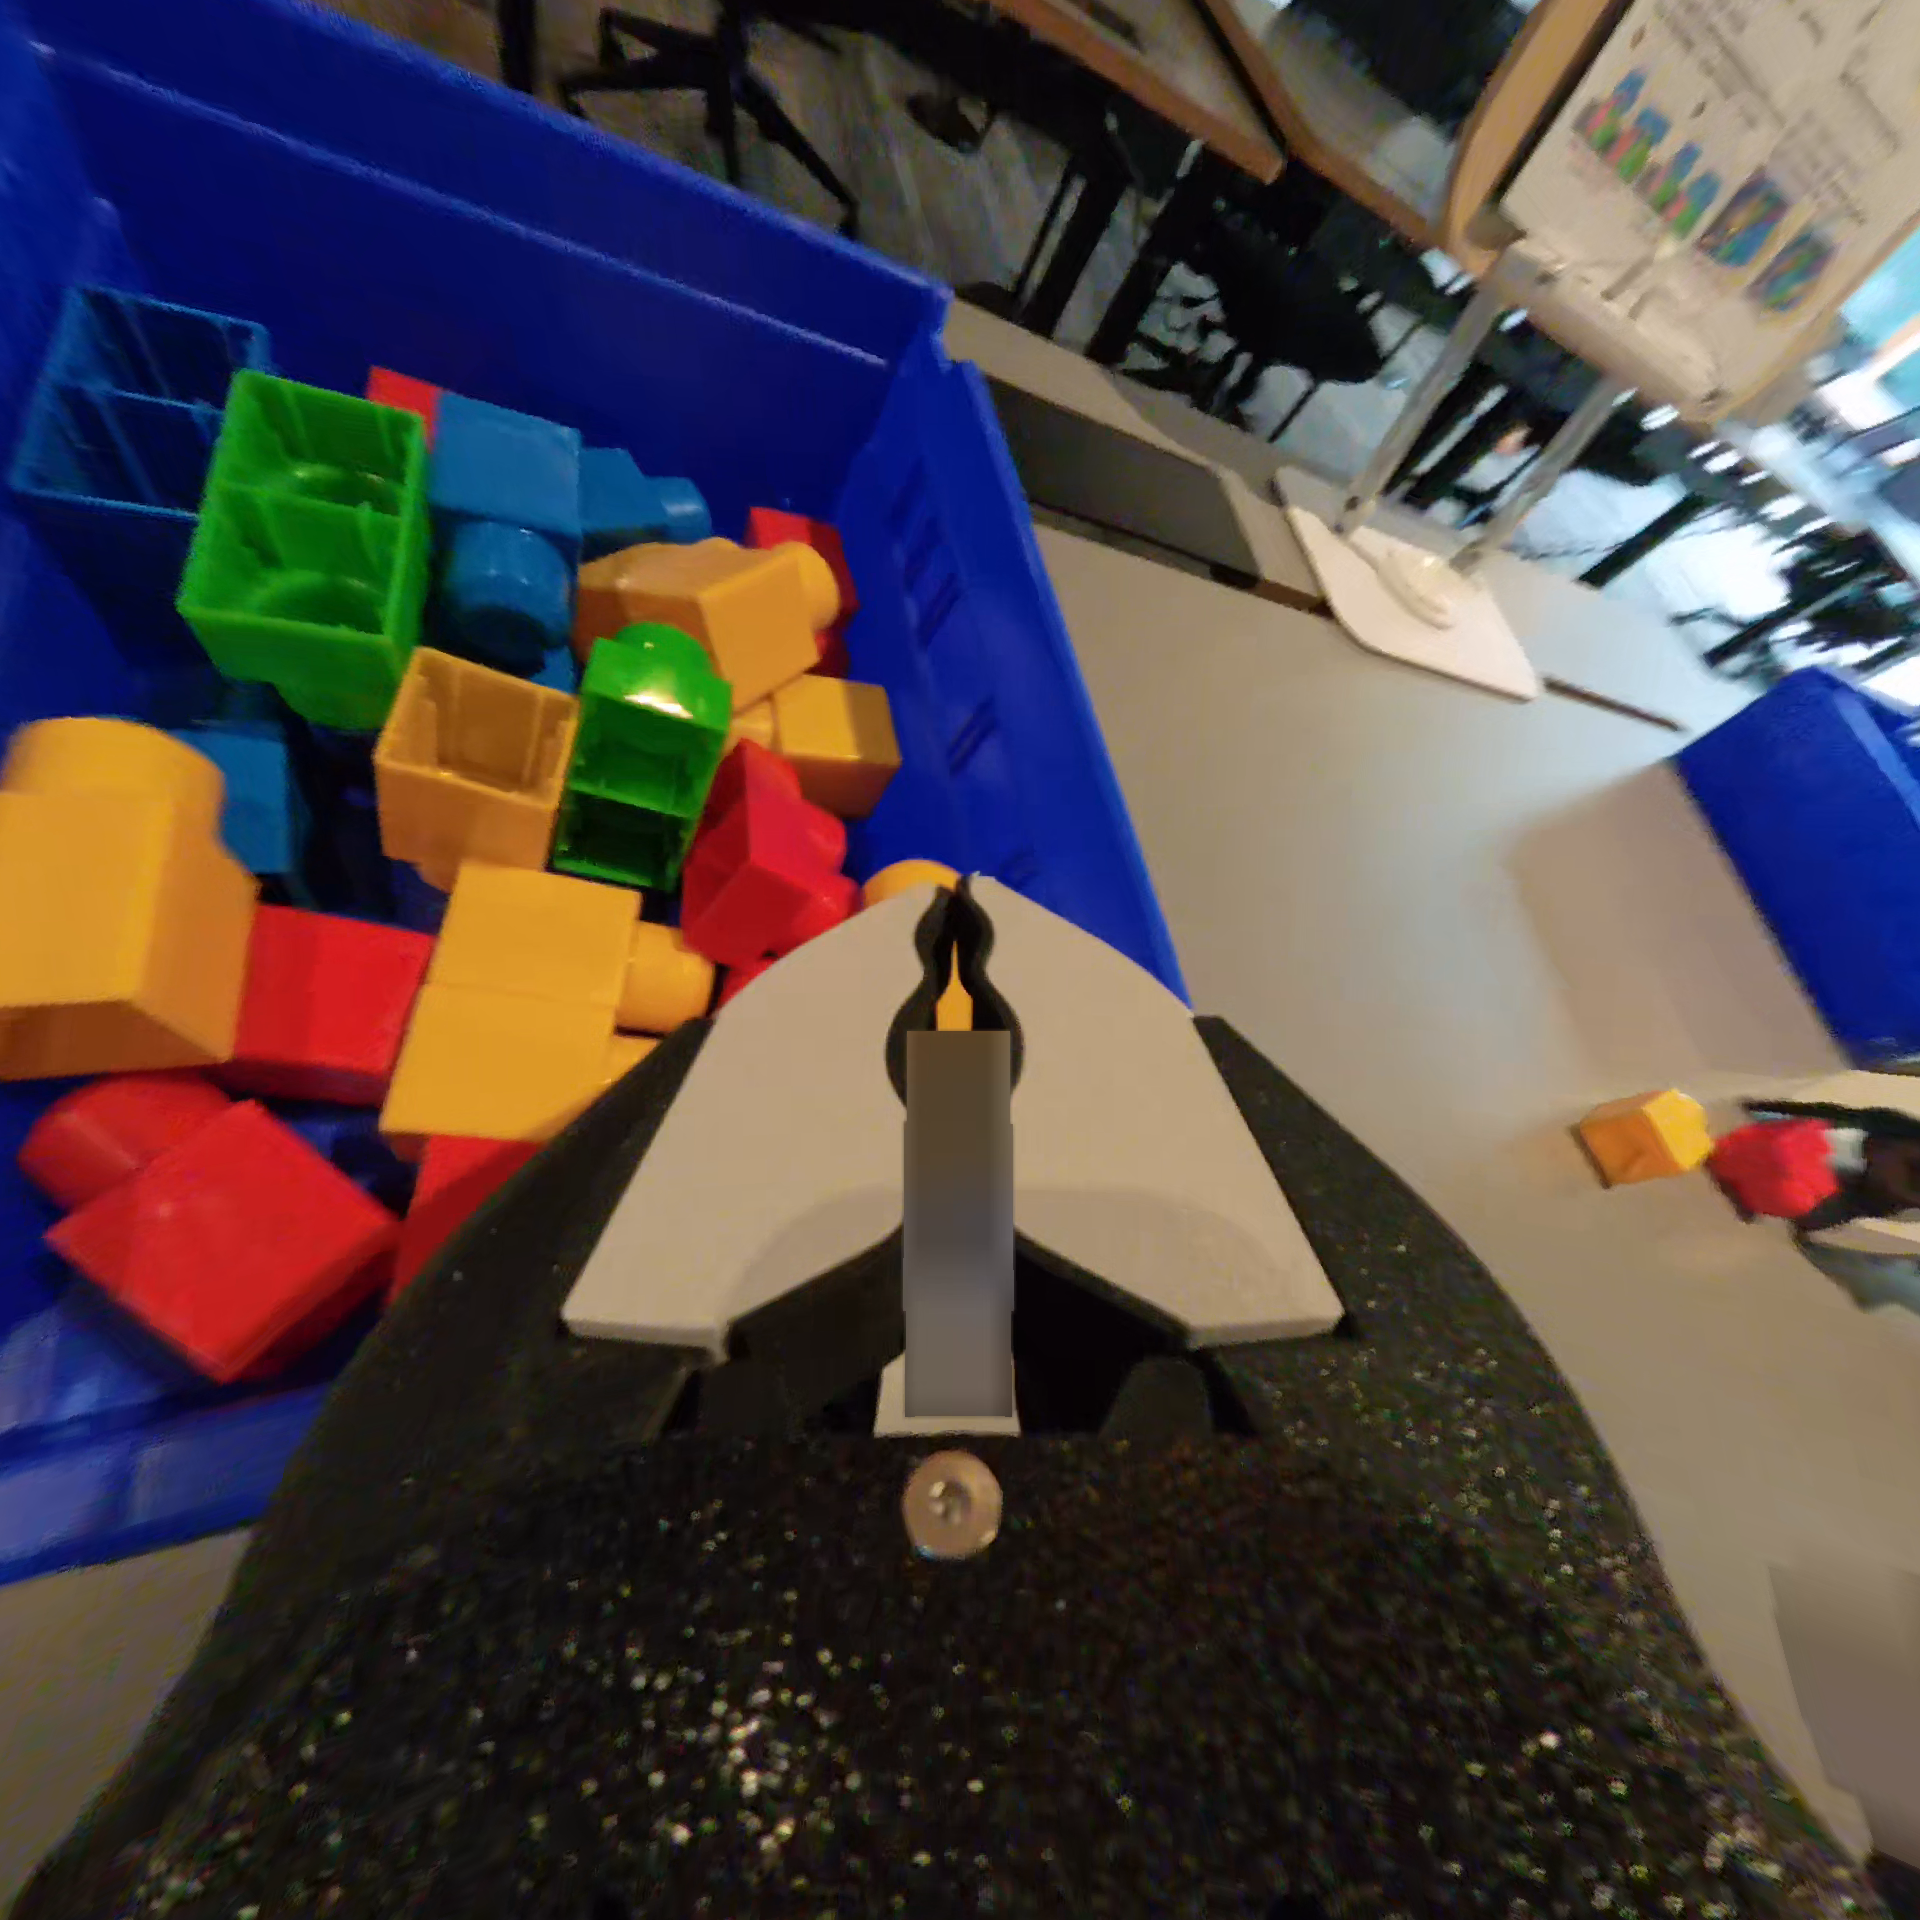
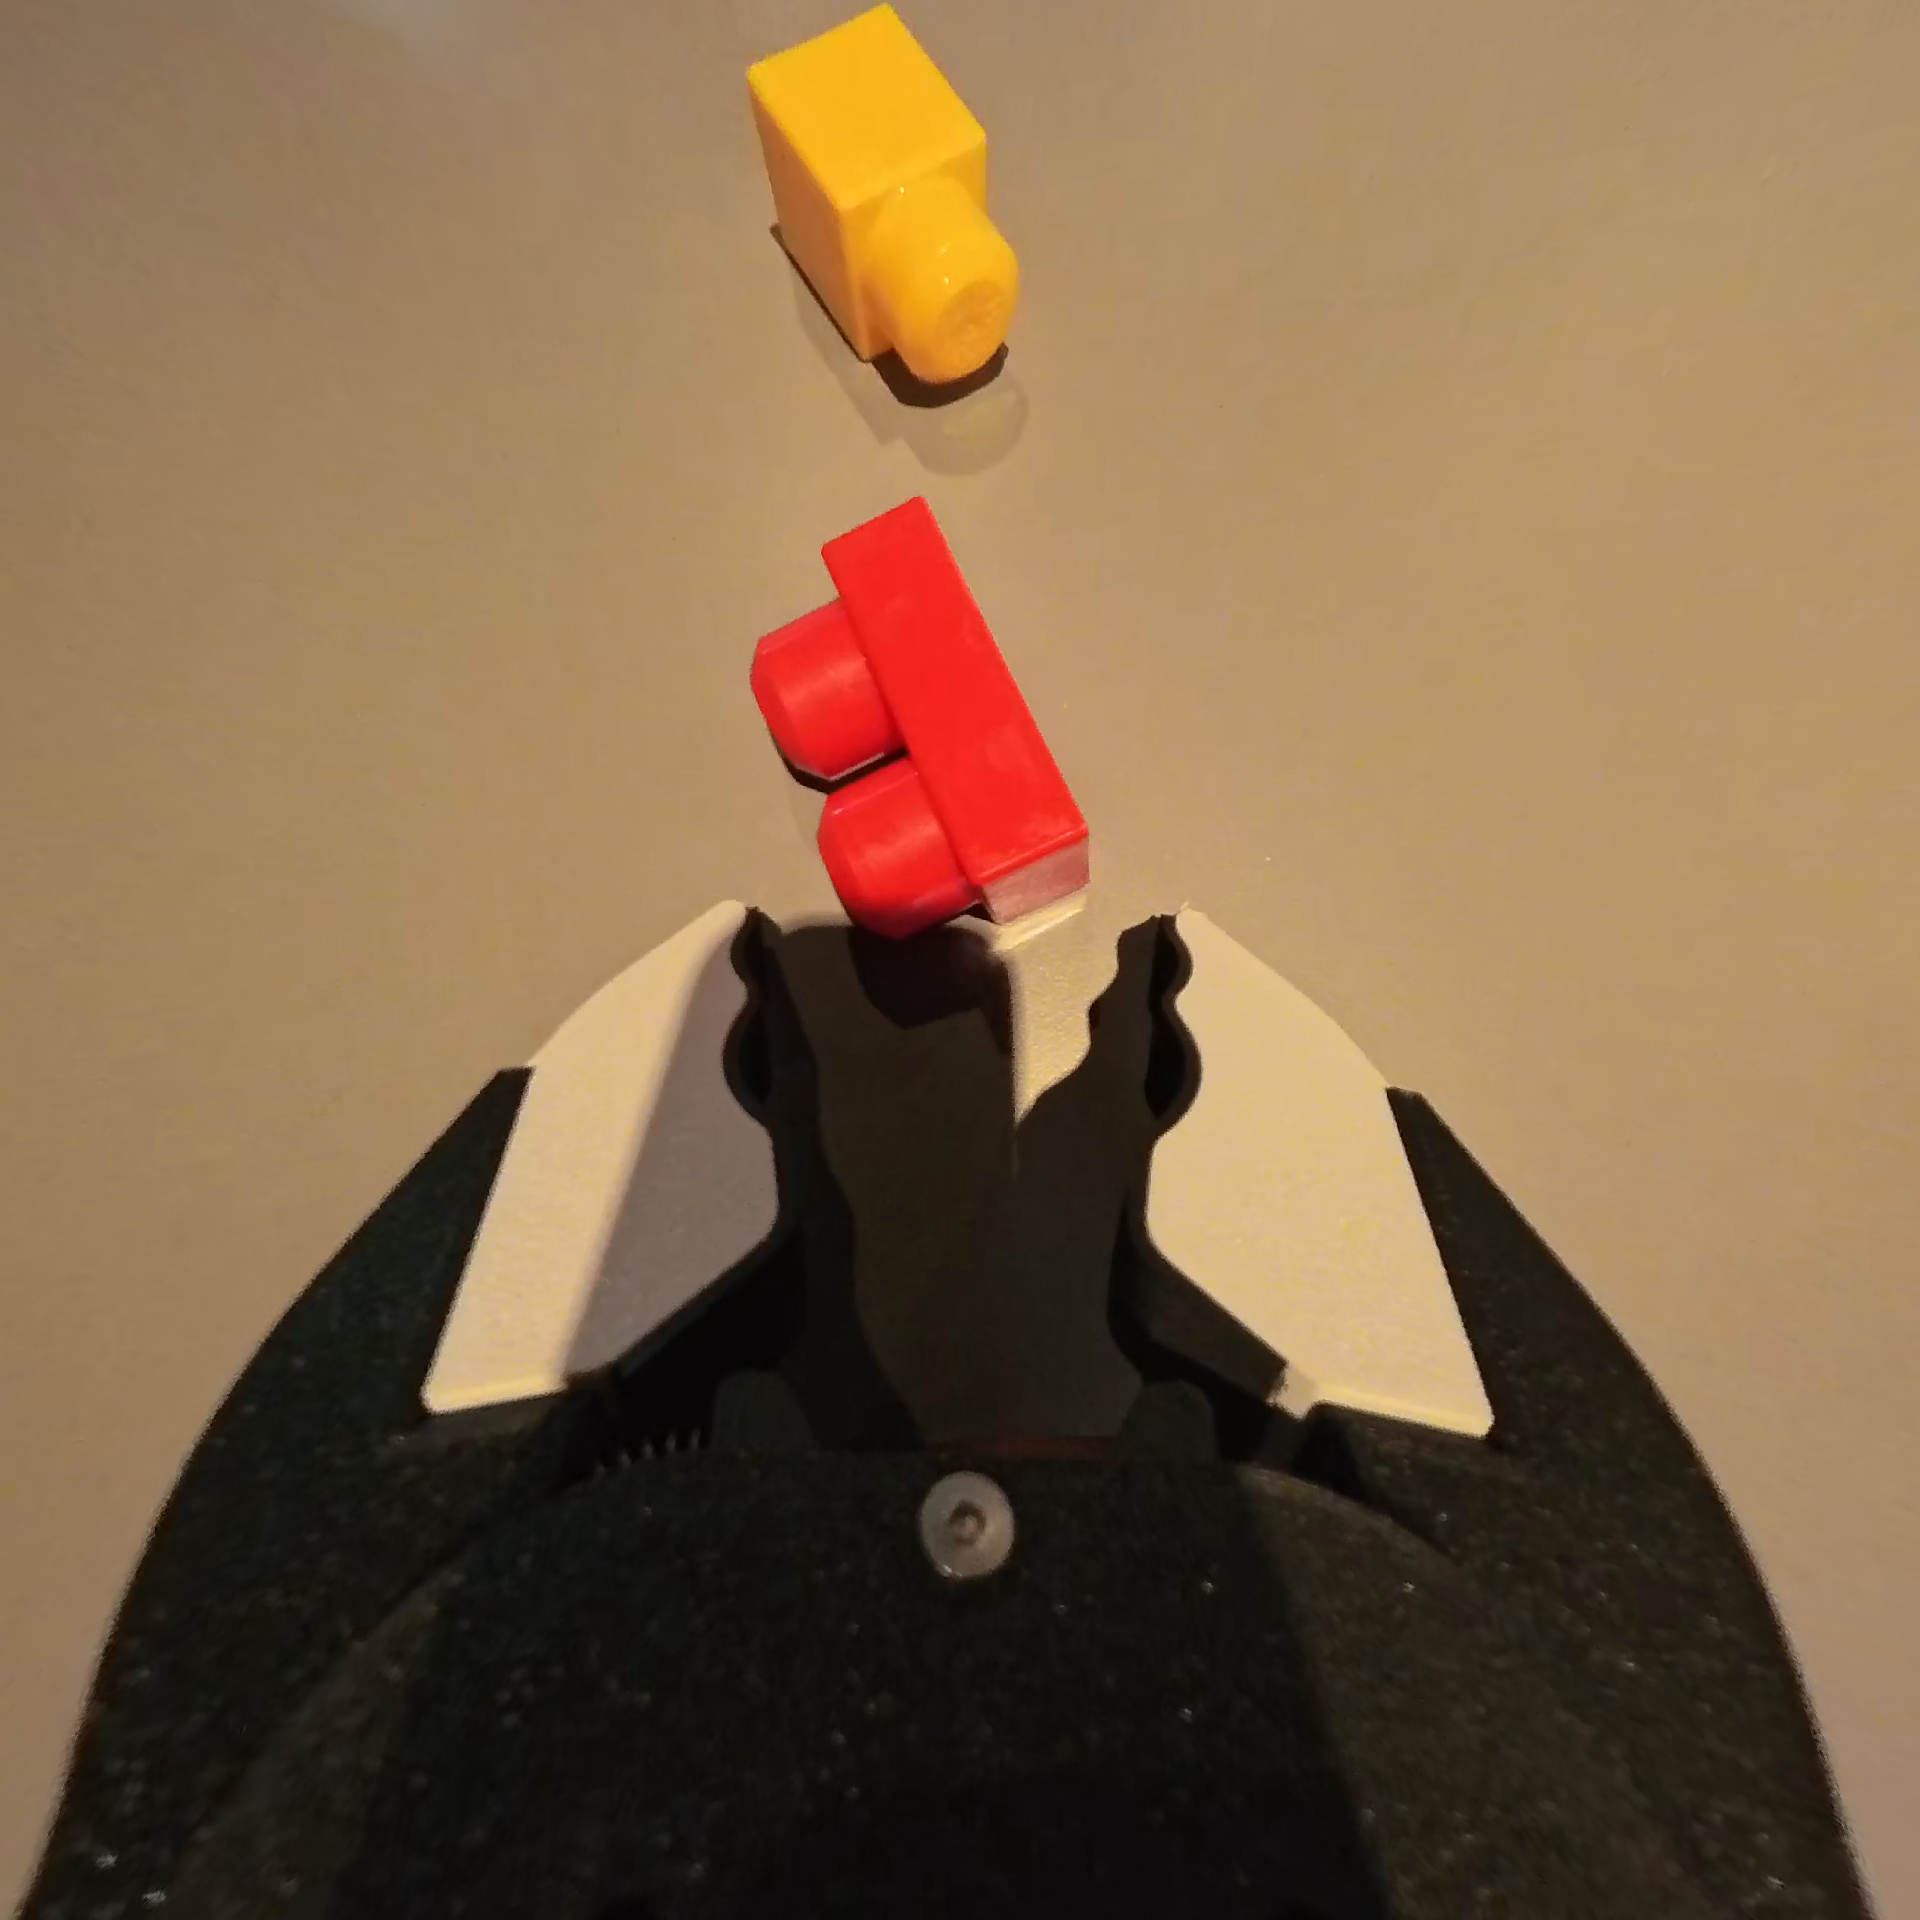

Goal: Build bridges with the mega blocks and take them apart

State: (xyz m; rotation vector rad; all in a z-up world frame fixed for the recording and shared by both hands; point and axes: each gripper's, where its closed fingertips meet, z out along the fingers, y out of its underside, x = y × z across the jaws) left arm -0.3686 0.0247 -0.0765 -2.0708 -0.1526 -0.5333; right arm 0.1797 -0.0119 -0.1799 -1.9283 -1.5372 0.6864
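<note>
No bridge stands yet, so the work looks barely begun: only a red two-stud block (image 2: 925, 717) and, just beyond it, a yellow one-stud block (image 2: 883, 218) lie on their sides on the bench (image 2: 312, 520), a little apart and not joined. The right hand-held gripper (image 2: 961, 920) is spread wide just short of the red block, holding nothing. The left hand-held gripper (image 1: 961, 888) is pressed together and empty near the right wall of the blue bin (image 1: 935, 582), where most blocks remain heaped.
</note>
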